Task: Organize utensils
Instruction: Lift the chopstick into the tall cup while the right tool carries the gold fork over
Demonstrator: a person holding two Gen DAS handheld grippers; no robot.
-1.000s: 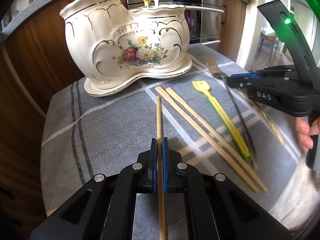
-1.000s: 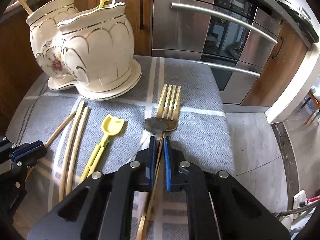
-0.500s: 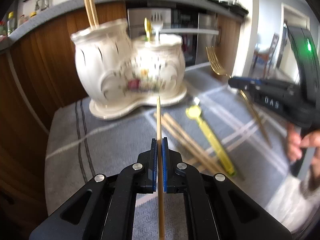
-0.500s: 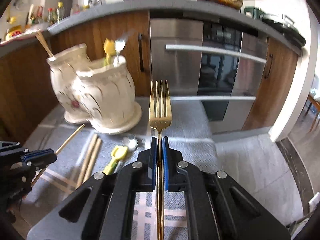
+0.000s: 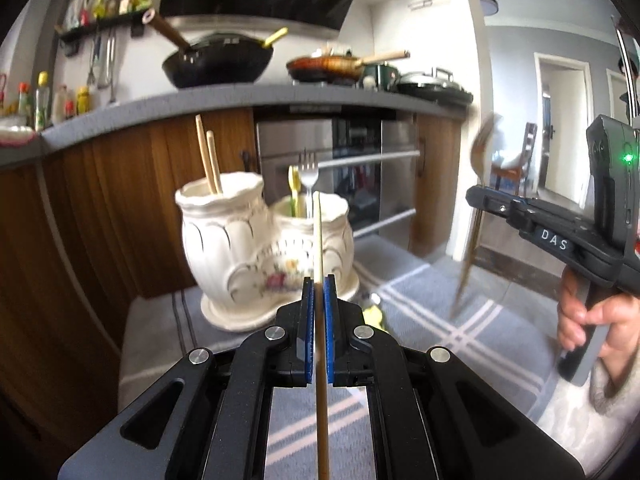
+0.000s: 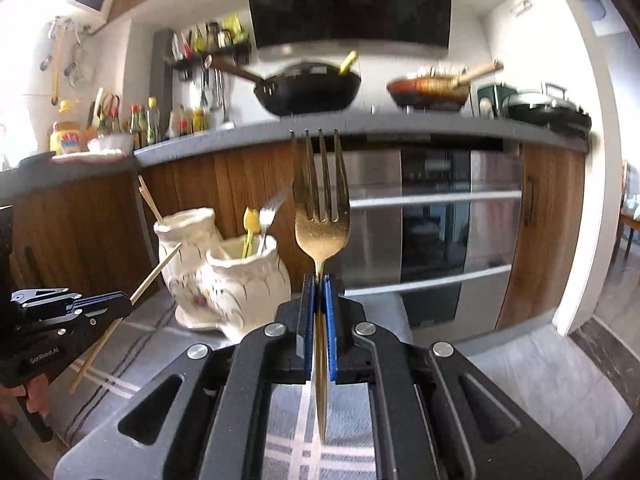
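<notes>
My left gripper [image 5: 319,284] is shut on a single wooden chopstick [image 5: 318,236], held up off the table and pointing toward the white two-pot ceramic holder [image 5: 256,256]. The holder's left pot carries two chopsticks [image 5: 209,156]; its right pot carries a yellow utensil and a silver fork [image 5: 308,176]. My right gripper [image 6: 319,280] is shut on a gold fork [image 6: 320,208], tines up, in the air to the right of the holder [image 6: 224,276]. In the left wrist view the right gripper [image 5: 474,196] shows at the right with the fork [image 5: 474,216] blurred.
A grey cloth with white stripes [image 5: 420,296] covers the table. A yellow utensil [image 5: 374,312] lies on it near the holder's base. Behind stand wooden cabinets and a steel oven [image 6: 432,224], with pans on the counter above. A hand [image 5: 588,320] grips the right tool.
Both grippers have risen from the cloth and tilted up toward level, lifting the chopstick and the gold fork off the table. The views now show the counter and pans.
</notes>
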